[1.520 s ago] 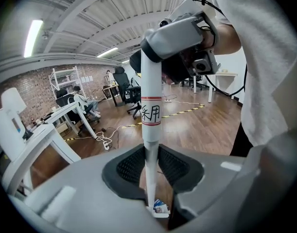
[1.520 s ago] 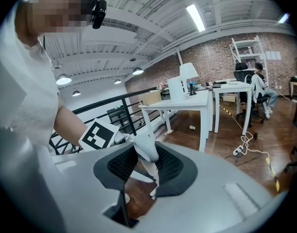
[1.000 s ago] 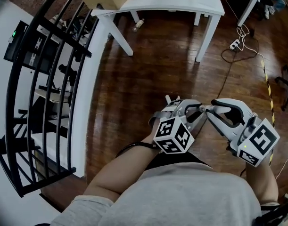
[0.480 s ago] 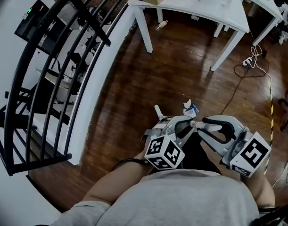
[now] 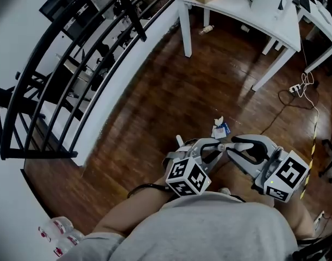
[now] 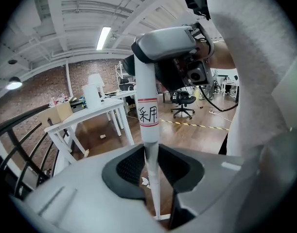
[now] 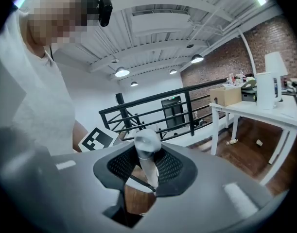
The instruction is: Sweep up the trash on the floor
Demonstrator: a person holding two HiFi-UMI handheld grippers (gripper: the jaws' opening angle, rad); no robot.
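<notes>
Trash came into view | left claw, right claw clamp handle

It is a loft-style office or lab workspace. It has a brick wall, an exposed ceiling with a tube light, a white table, a swivel office chair, a dark wooden floor crossed by yellow-black hazard tape, and a black metal railing.
</notes>
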